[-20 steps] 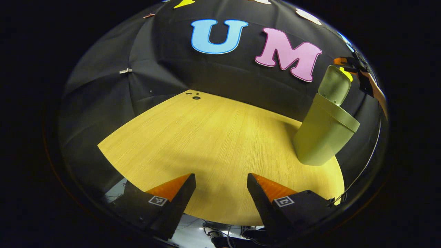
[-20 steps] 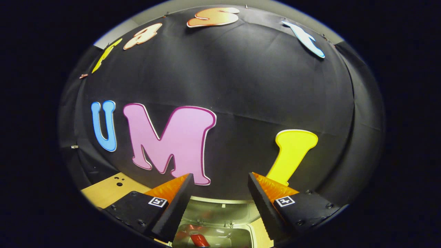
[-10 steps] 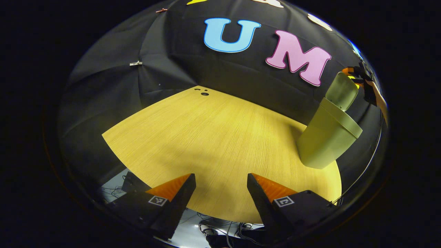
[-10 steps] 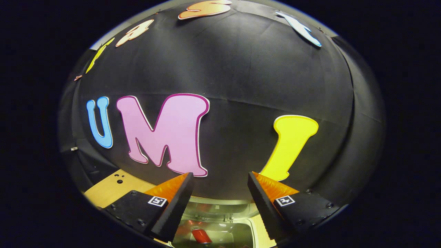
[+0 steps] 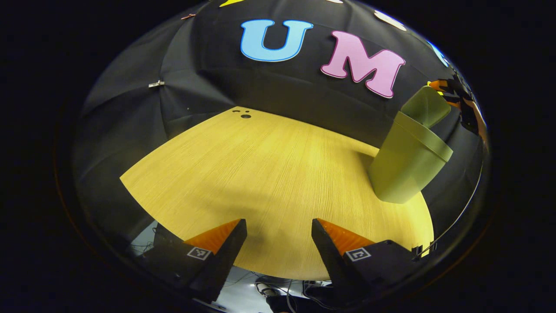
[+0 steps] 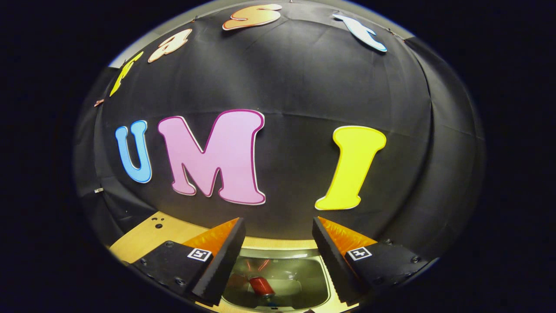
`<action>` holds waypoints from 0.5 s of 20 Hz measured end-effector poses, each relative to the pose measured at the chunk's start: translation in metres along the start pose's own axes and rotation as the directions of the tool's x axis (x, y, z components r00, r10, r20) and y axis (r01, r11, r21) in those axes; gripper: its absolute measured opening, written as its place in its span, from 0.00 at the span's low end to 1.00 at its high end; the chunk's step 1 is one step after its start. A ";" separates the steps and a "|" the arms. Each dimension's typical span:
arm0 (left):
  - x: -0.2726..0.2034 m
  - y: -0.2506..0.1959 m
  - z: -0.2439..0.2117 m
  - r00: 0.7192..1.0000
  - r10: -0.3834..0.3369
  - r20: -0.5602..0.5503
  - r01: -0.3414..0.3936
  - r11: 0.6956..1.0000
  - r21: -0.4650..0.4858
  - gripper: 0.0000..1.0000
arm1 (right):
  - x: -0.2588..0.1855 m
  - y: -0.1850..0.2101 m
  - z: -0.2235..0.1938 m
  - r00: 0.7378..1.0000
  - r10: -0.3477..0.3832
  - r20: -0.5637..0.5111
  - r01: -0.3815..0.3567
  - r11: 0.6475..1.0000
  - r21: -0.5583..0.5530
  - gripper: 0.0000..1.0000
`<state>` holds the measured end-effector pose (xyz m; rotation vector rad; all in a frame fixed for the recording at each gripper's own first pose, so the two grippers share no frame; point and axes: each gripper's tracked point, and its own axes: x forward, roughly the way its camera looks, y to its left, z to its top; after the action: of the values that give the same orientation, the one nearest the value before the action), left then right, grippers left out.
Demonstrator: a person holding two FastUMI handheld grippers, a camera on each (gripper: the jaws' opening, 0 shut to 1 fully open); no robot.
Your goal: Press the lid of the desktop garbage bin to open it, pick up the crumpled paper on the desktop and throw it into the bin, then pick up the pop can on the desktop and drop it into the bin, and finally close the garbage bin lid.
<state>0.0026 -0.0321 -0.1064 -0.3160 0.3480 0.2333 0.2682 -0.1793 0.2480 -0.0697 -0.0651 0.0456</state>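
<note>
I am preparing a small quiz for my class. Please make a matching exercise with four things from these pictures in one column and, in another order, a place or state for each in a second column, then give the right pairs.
Things:
1. bin lid
2. pop can
3. left gripper
4. right gripper

Places or states:
A. open, above the wooden table
B. raised, tilted
C. open, over the mouth of the garbage bin
D. lying inside the bin

Pairs: 1-B, 2-D, 3-A, 4-C
</note>
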 end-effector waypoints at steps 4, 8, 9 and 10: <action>0.001 -0.015 0.001 0.999 -0.050 0.002 0.050 0.997 0.053 0.96 | -0.019 -0.003 -0.032 0.999 -0.016 -0.038 0.016 1.000 -0.005 0.96; 0.001 -0.022 0.004 0.997 -0.079 0.009 0.078 0.995 0.065 0.96 | -0.032 -0.004 -0.073 0.994 -0.032 -0.108 0.037 0.998 0.044 0.98; 0.000 -0.023 0.006 0.996 -0.085 0.016 0.083 0.994 0.066 0.96 | -0.033 -0.005 -0.080 0.993 -0.037 -0.115 0.042 0.998 0.048 0.98; -0.001 -0.024 0.008 0.995 -0.092 0.025 0.090 0.994 0.068 0.96 | -0.035 -0.006 -0.087 0.992 -0.042 -0.118 0.048 0.998 0.046 0.98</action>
<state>0.0110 -0.0515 -0.0929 -0.2620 0.3122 0.1364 0.2392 -0.1925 0.1600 -0.0221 0.0513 -0.0023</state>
